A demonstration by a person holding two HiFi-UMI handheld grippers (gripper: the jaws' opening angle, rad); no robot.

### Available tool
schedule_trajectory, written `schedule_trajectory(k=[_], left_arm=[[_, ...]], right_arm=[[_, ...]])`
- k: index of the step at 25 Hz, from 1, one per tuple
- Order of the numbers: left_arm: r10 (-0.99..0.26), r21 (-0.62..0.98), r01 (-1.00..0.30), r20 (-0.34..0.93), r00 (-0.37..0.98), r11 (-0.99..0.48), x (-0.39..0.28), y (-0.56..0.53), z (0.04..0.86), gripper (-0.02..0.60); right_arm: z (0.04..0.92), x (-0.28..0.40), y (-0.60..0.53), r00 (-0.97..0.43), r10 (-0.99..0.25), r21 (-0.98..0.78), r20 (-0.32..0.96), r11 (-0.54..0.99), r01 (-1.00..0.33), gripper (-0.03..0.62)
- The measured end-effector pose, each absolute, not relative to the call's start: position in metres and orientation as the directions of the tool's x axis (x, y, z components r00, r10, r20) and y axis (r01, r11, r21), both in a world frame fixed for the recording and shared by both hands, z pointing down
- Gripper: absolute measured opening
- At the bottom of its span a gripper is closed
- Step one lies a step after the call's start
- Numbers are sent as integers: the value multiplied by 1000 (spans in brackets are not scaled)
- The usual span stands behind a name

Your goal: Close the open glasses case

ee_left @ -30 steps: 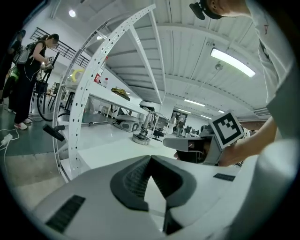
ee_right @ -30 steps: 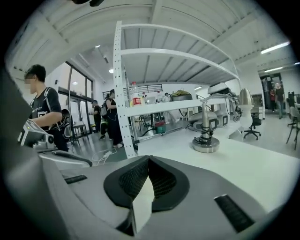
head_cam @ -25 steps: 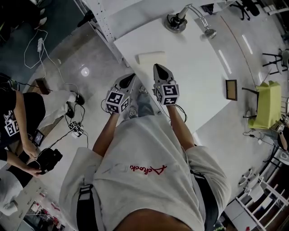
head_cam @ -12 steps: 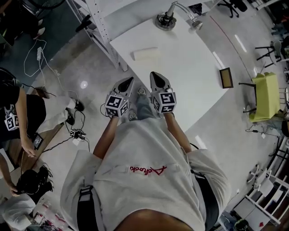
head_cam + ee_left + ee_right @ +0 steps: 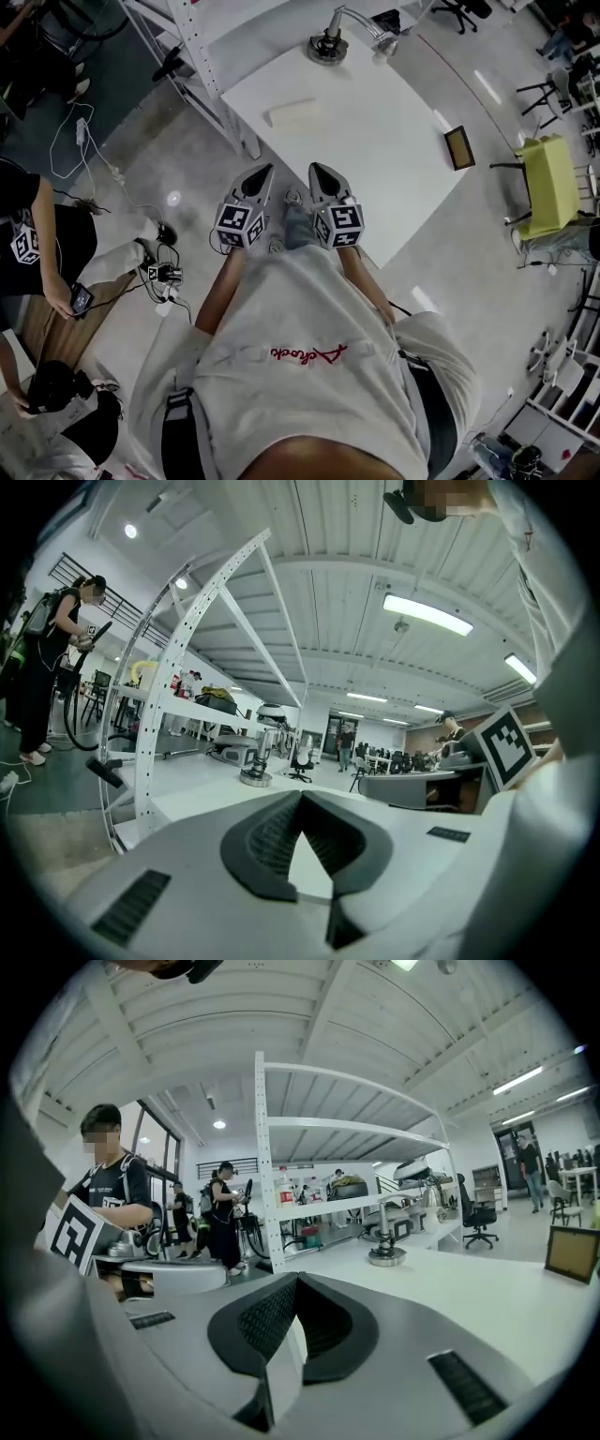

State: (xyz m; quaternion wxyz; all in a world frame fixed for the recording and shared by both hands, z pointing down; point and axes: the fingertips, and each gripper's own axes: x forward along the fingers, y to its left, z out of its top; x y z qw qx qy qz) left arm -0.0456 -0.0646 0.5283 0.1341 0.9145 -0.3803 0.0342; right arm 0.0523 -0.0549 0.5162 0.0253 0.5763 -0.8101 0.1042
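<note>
A pale oblong glasses case (image 5: 295, 112) lies on the white table (image 5: 375, 178), near its left edge; from here I cannot tell how its lid stands. Both grippers hover side by side at the table's near edge, well short of the case and pointing toward it. My left gripper (image 5: 265, 169) (image 5: 300, 794) is shut with its tips touching and nothing between them. My right gripper (image 5: 314, 169) (image 5: 295, 1279) is likewise shut and empty. The case shows in neither gripper view.
A metal lamp stand (image 5: 328, 47) (image 5: 255, 778) (image 5: 386, 1255) stands at the table's far end. A small framed picture (image 5: 458, 147) (image 5: 572, 1252) lies near the right edge. White shelving (image 5: 178, 667) flanks the left; people (image 5: 37, 253) and cables (image 5: 159, 272) occupy the floor there. A yellow-green chair (image 5: 548, 197) stands right.
Both grippers have drawn back together toward the table's near edge, still shut. The table and the case now sit farther off in the head view.
</note>
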Motion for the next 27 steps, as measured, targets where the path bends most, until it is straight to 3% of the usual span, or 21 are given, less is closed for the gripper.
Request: schedule_trajectory(k=[27], left_arm=[[-675, 173, -691, 148, 723, -702, -35, -67, 514, 25]], right_arm=[[508, 55, -58, -324, -933, -85, 156, 315, -945, 20]])
